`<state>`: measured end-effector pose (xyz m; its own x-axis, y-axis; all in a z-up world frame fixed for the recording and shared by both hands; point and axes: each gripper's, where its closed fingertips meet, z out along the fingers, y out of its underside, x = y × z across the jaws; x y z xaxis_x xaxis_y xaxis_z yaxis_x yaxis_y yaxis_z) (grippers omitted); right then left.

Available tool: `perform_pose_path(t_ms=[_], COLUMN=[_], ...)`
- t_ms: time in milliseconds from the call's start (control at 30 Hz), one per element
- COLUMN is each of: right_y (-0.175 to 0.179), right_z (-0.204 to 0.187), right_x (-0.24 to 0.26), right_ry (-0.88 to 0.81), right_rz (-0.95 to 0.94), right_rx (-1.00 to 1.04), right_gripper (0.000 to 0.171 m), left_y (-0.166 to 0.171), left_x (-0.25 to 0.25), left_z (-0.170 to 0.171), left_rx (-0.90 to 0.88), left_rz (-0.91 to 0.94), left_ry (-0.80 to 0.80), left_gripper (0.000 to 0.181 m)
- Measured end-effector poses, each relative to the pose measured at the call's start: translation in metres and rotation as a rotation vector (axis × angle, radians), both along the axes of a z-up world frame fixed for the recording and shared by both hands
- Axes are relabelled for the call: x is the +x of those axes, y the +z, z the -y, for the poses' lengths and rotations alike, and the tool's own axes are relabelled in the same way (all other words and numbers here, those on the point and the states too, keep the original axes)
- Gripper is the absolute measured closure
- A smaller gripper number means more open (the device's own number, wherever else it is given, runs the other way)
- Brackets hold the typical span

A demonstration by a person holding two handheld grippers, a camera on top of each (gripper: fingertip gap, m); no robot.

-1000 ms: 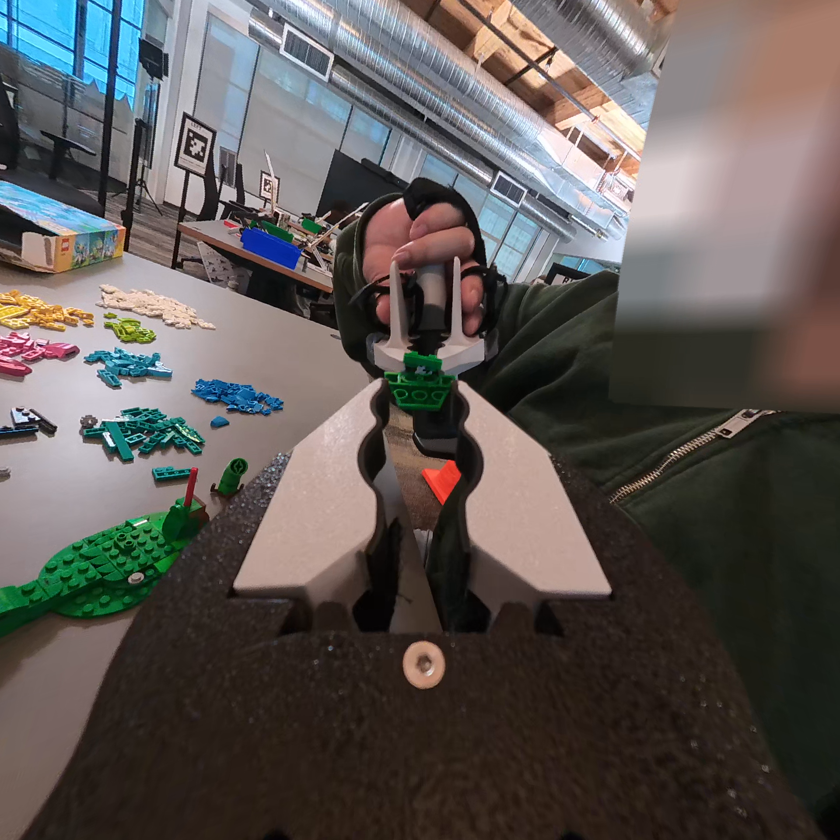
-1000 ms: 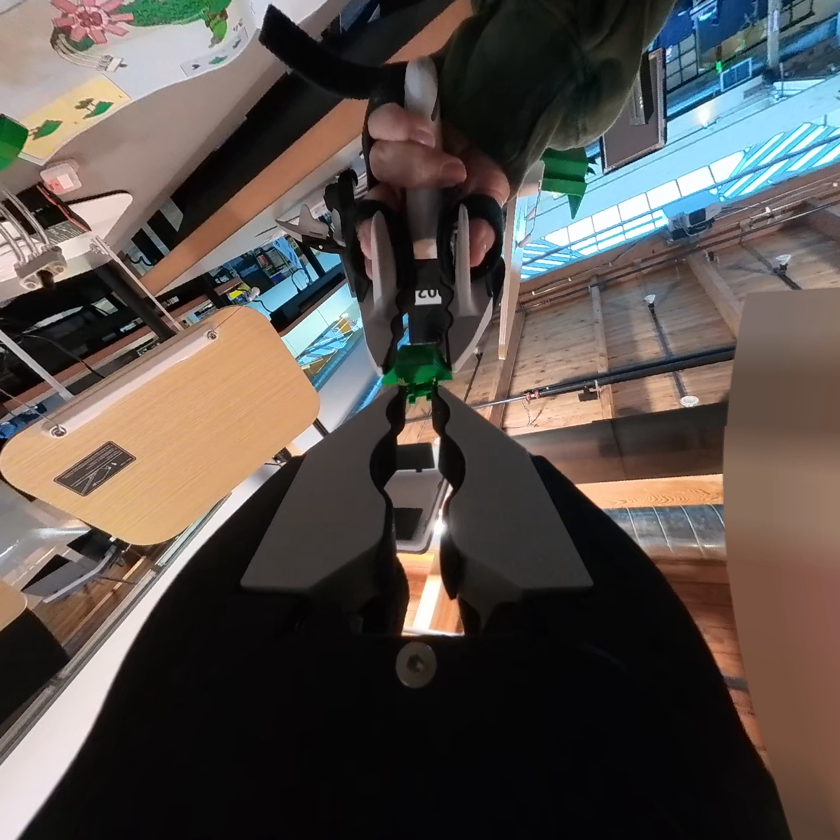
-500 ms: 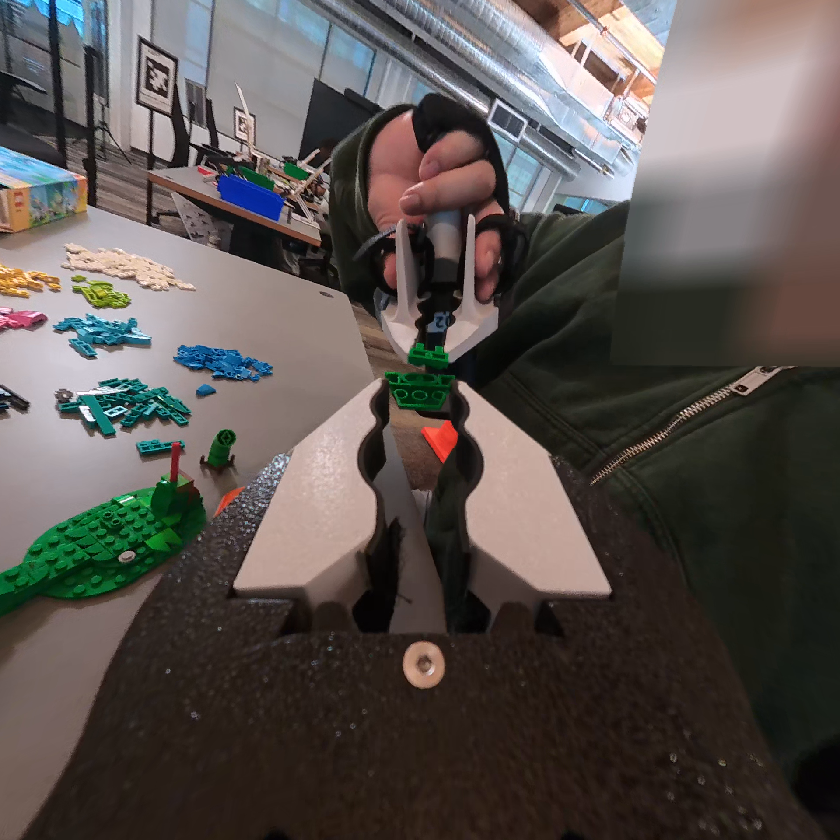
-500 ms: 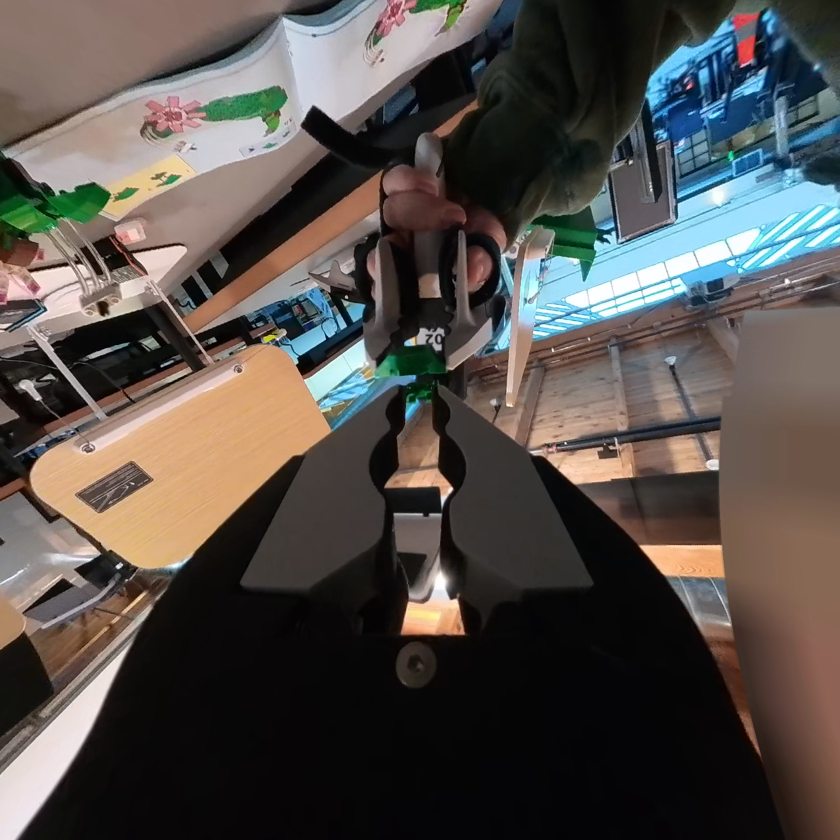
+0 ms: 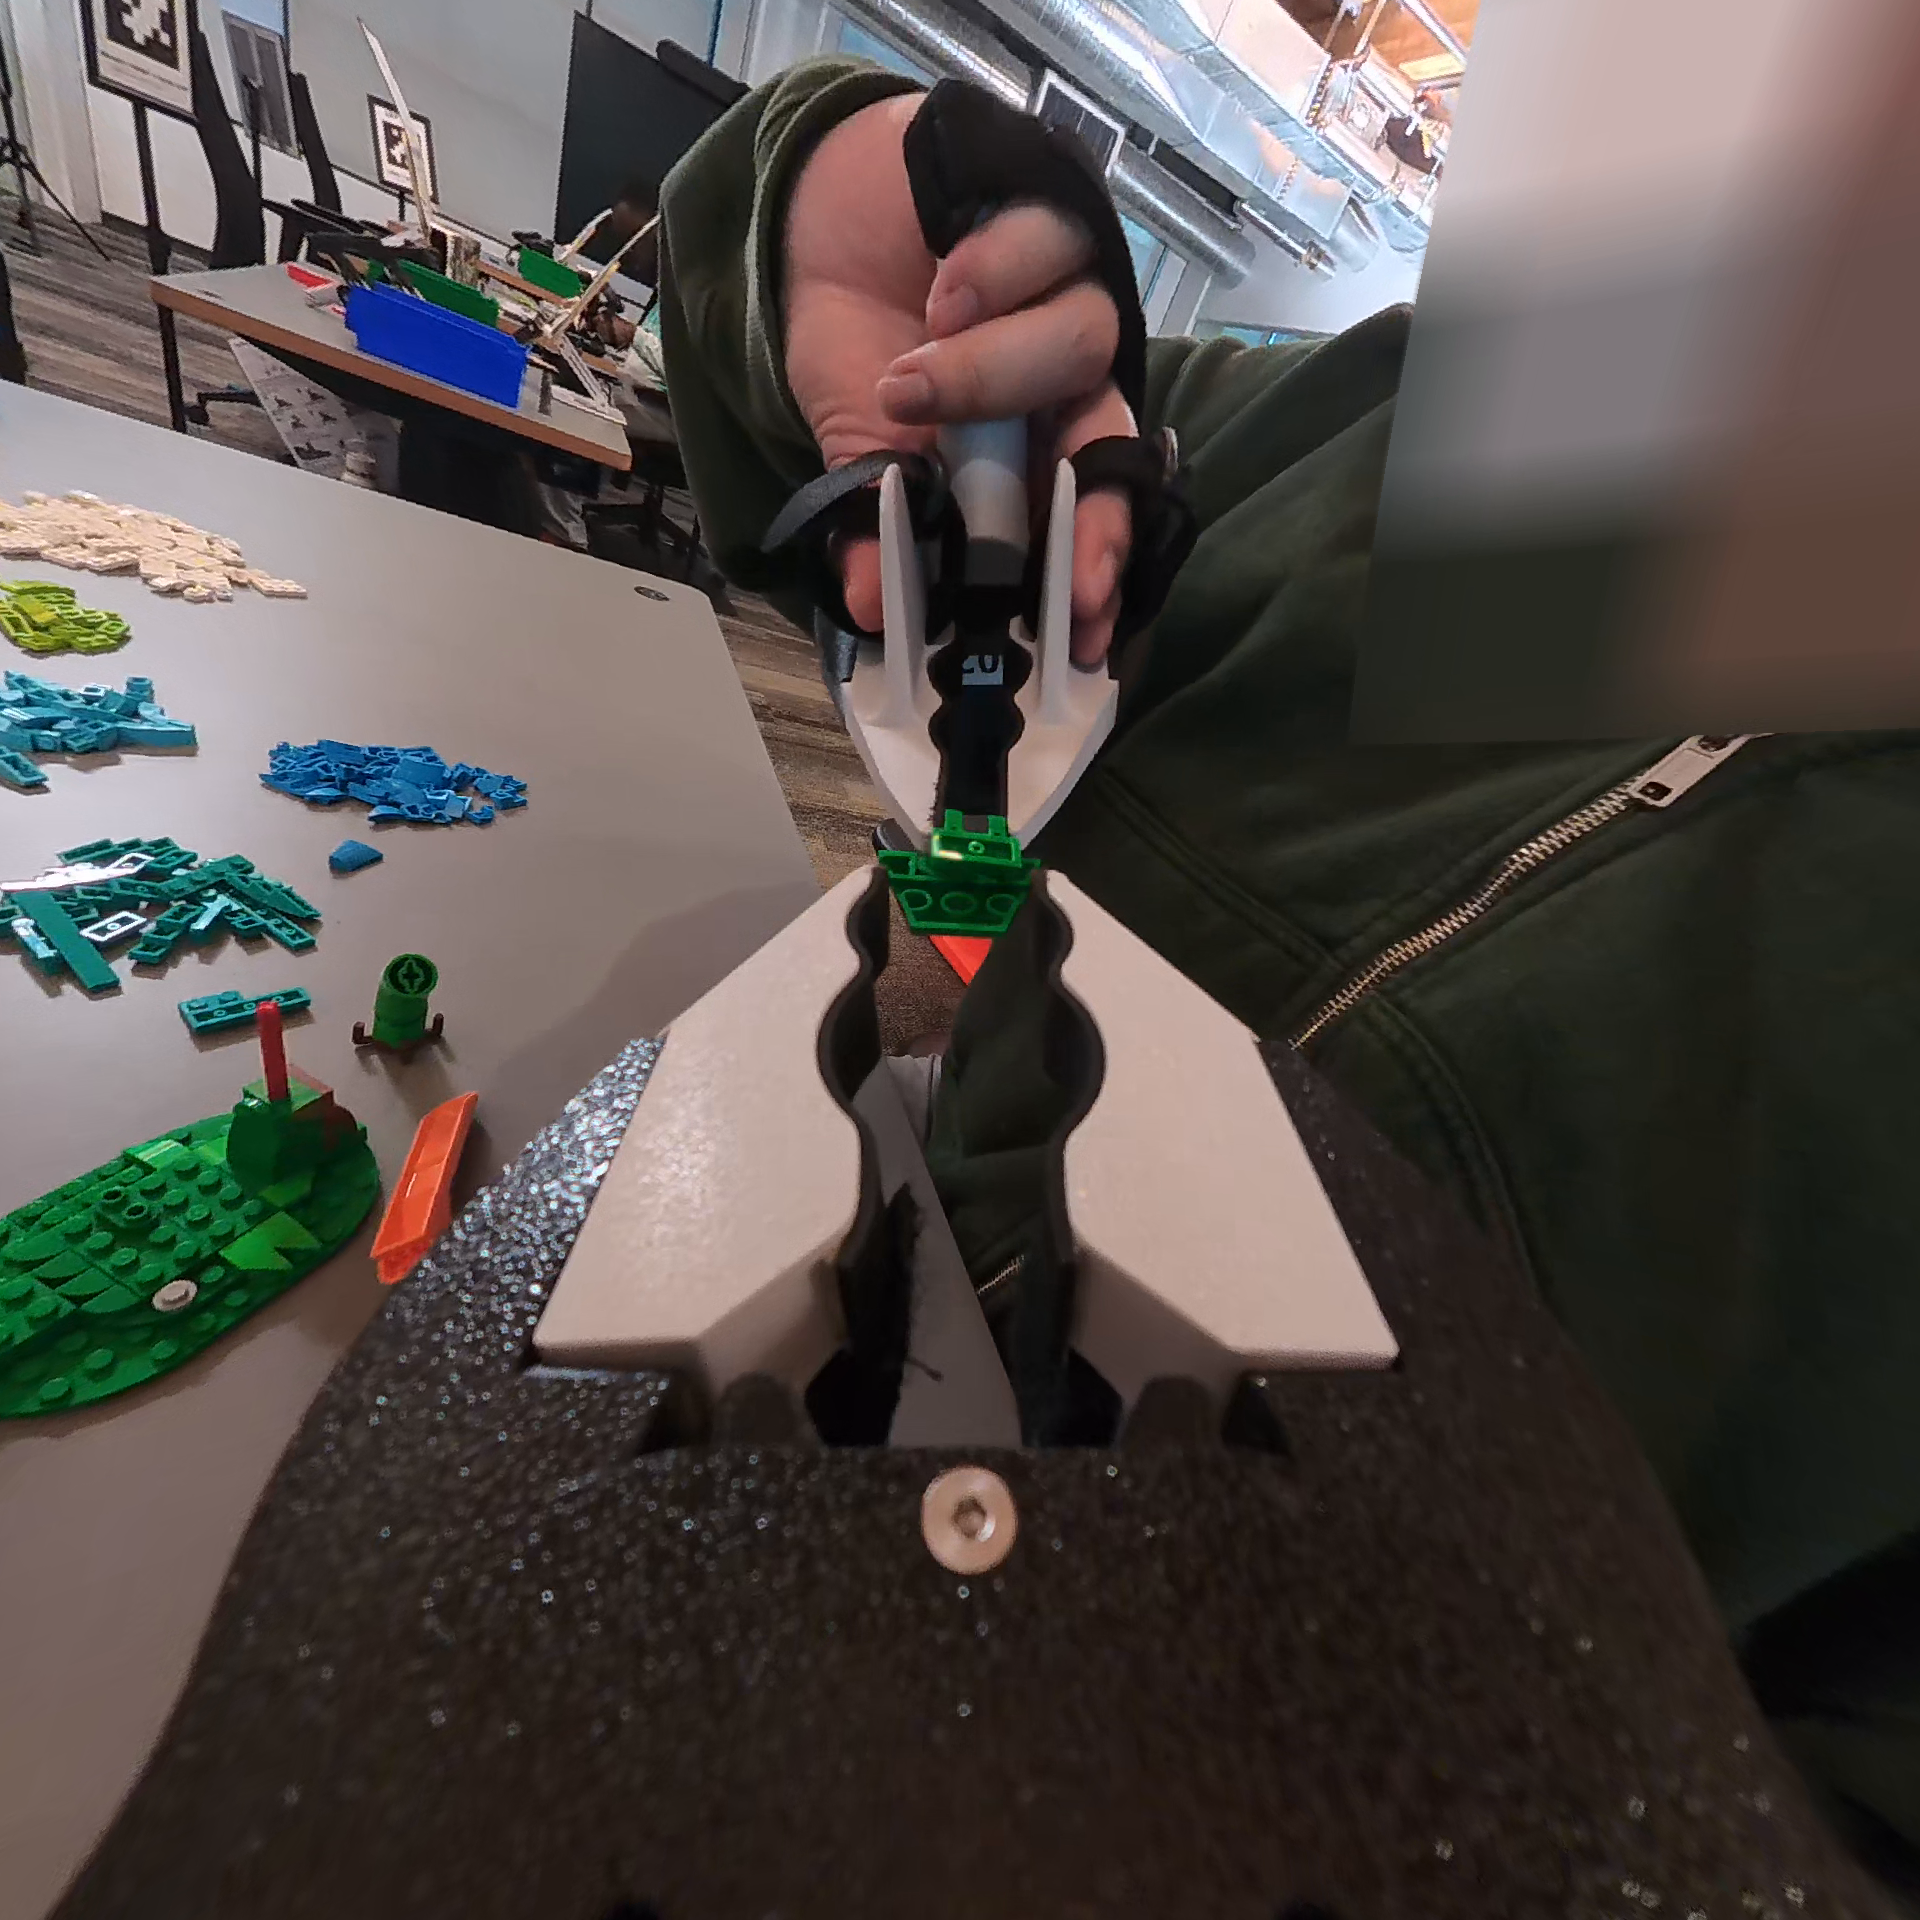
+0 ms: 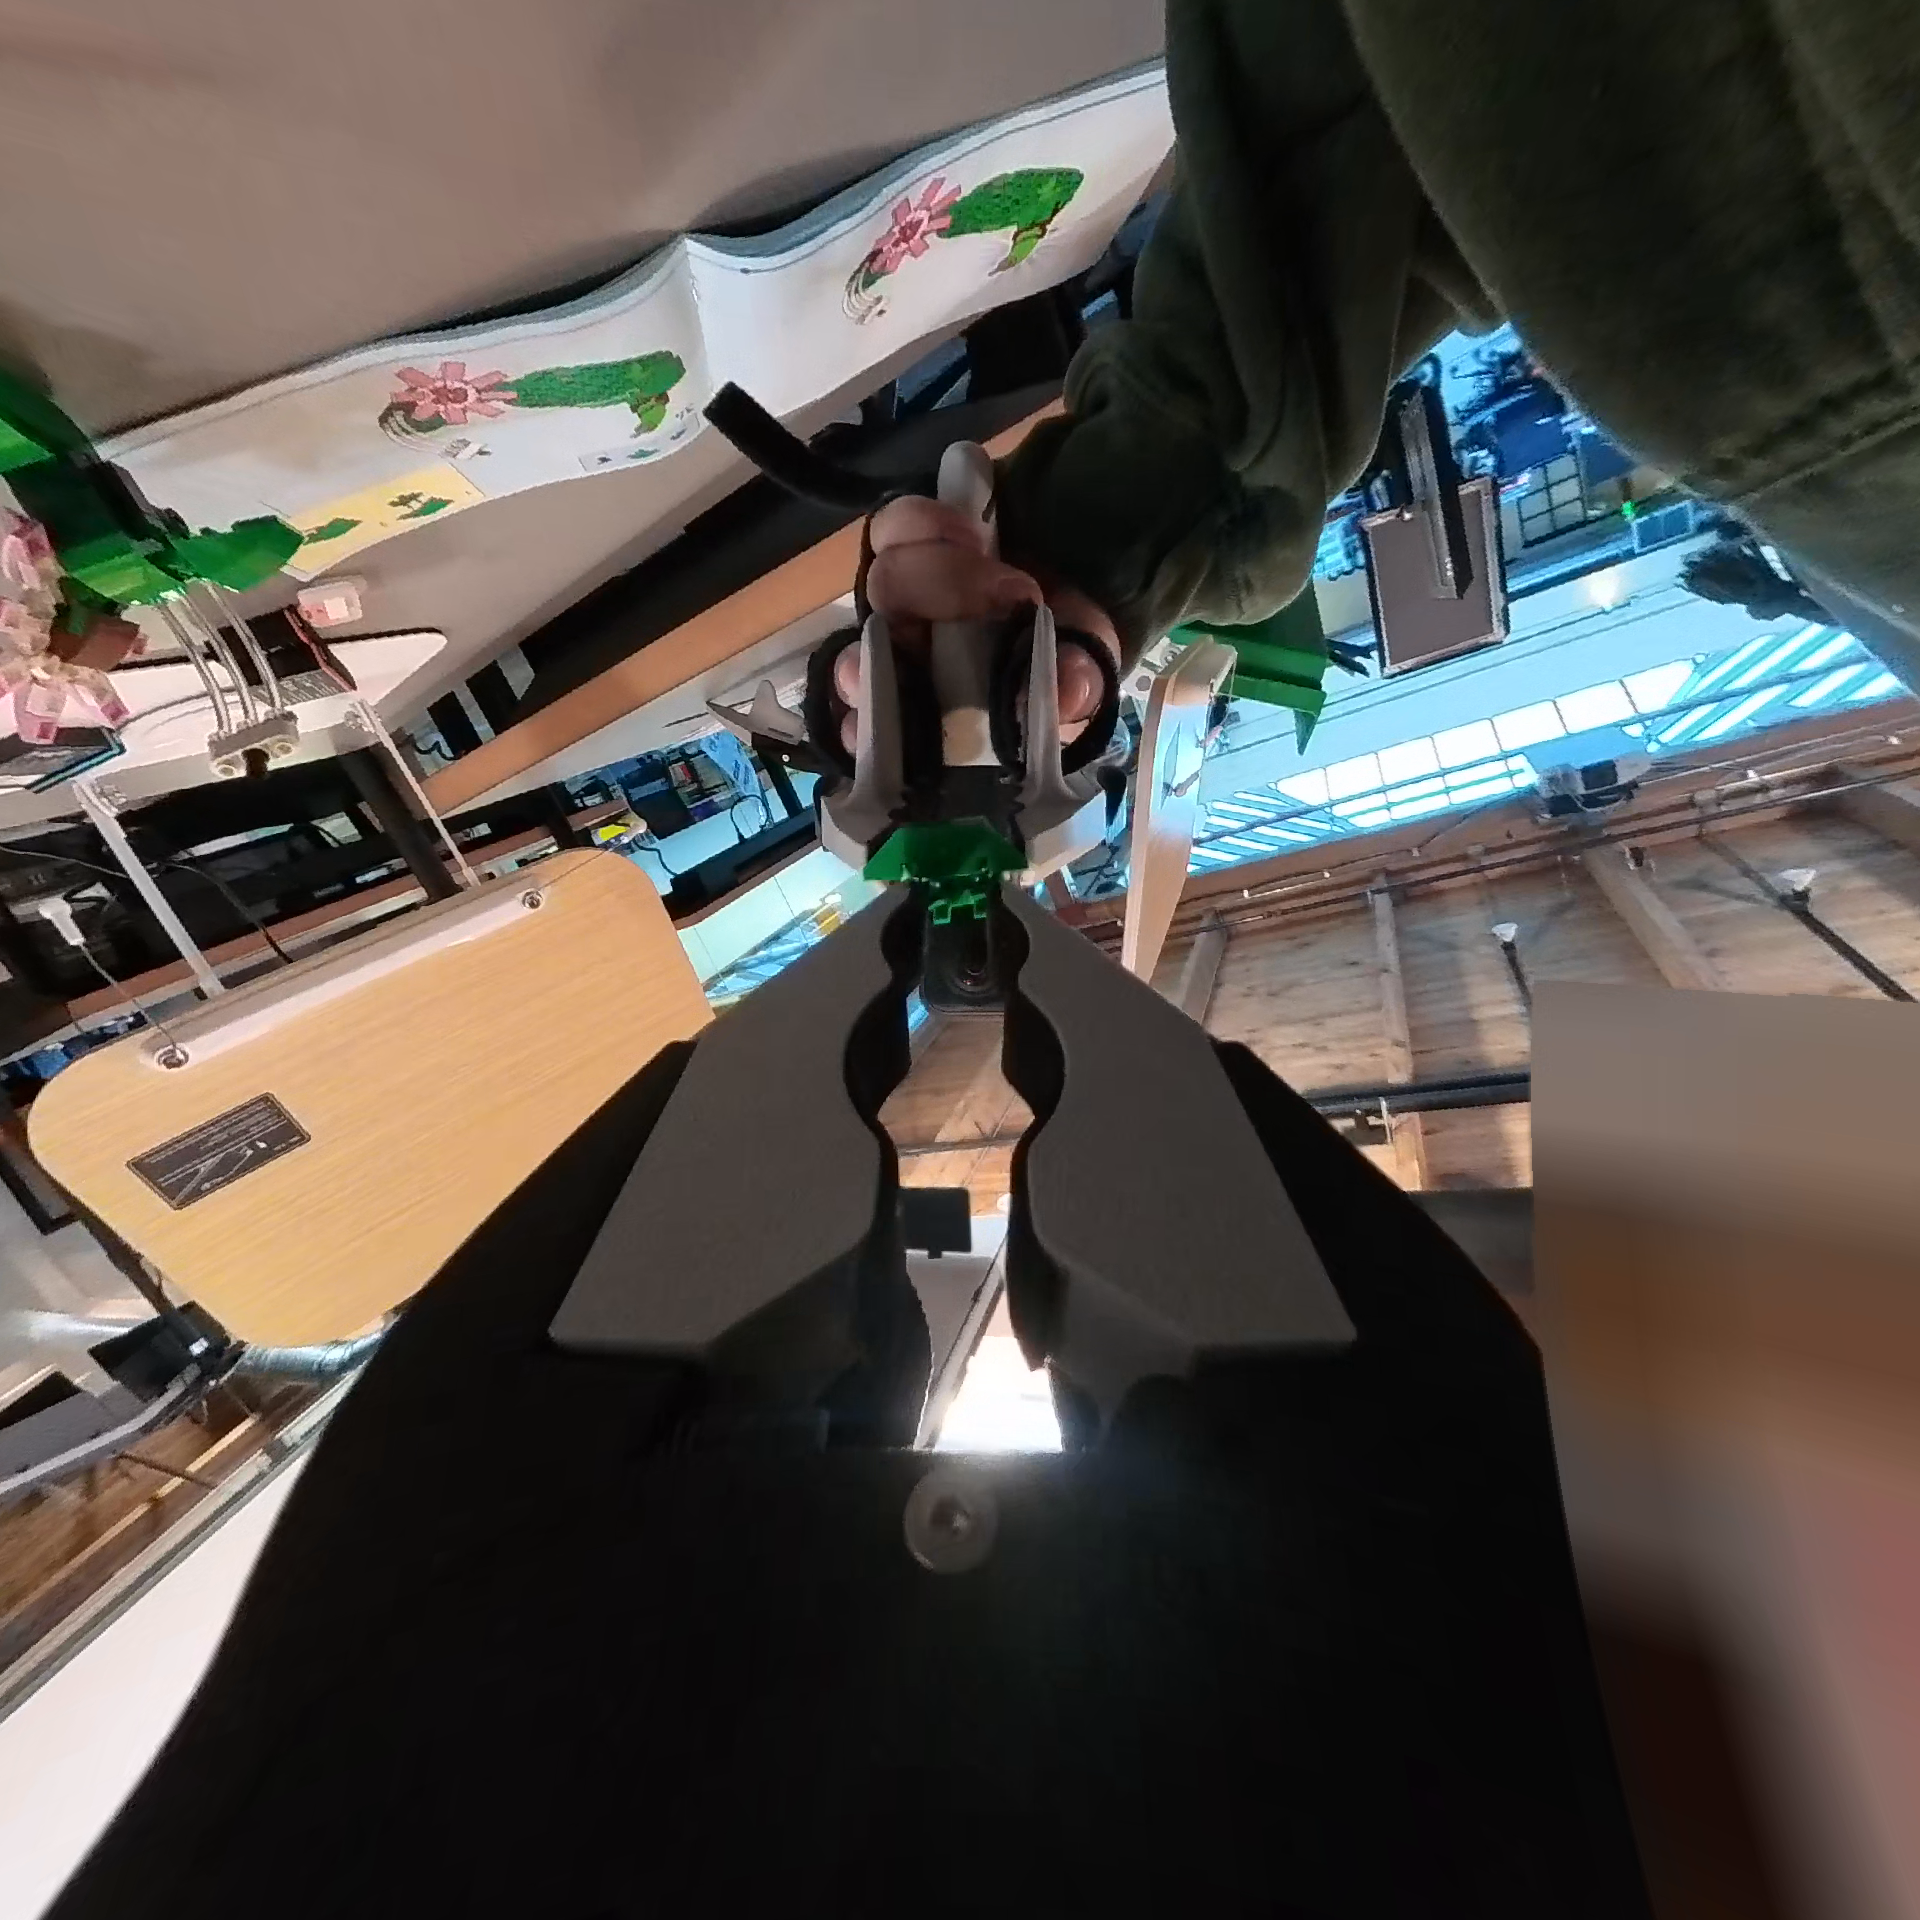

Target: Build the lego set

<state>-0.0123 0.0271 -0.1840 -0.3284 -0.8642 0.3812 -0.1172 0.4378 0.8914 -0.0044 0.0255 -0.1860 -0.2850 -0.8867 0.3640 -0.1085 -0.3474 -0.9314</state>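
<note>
Both hand-held grippers meet tip to tip in the air above the near edge of the surface. Our left hand-held gripper (image 5: pixel 958 902) is clamped on a flat green wedge-shaped lego plate (image 5: pixel 956 902), its studded face turned up toward the camera and its long axis running crosswise between the fingertips. Our right hand-held gripper (image 6: pixel 954 909) pinches a smaller bright green lego piece (image 6: pixel 956 911) at its tips.

From the left wrist view, the small piece (image 5: pixel 974 847) sits directly ahead of the plate and touches its far edge; the right tool points straight back at us along one line. We judge the next move to be a push along that shared axis, so the two pieces must stay square to each other. A slight tilt could let the small piece skid off the studs, we think.

Off to the left on the grey surface (image 5: pixel 447 665) lie the green studded lego base with a red post (image 5: pixel 156 1236), a loose orange slope piece (image 5: pixel 421 1184), a small green cylinder piece (image 5: pixel 405 997) and sorted heaps of teal (image 5: pixel 145 904), blue (image 5: pixel 395 779), lime and white parts. Behind is an open office with further desks and a blue bin (image 5: pixel 436 353). The open instruction booklet (image 6: pixel 727 343) shows in the right wrist view.
</note>
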Motion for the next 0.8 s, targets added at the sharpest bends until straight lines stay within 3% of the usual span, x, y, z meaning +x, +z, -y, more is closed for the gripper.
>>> perform_pose_path(t_ms=[400,567,667,800], right_y=[0.000,0.001,-0.004,-0.011], right_z=[0.000,-0.019,-0.047,-0.069], right_x=[0.001,0.005,0.012,0.012], right_ry=[-0.022,-0.127,-0.263,-0.418], right_rz=[0.006,-0.030,-0.096,-0.280], right_rx=[-0.013,-0.072,-0.245,-0.772], right_gripper=[0.158,0.145,0.131,0.110], left_y=[0.003,0.006,0.008,0.012], left_x=[-0.001,-0.006,-0.010,-0.015], left_z=[-0.001,-0.010,-0.021,-0.034], left_rx=[0.005,0.003,0.000,0.009], left_rz=[0.021,0.037,0.048,0.067], left_ry=[0.008,0.066,0.130,0.209], left_gripper=[0.156,0.157,0.157,0.157])
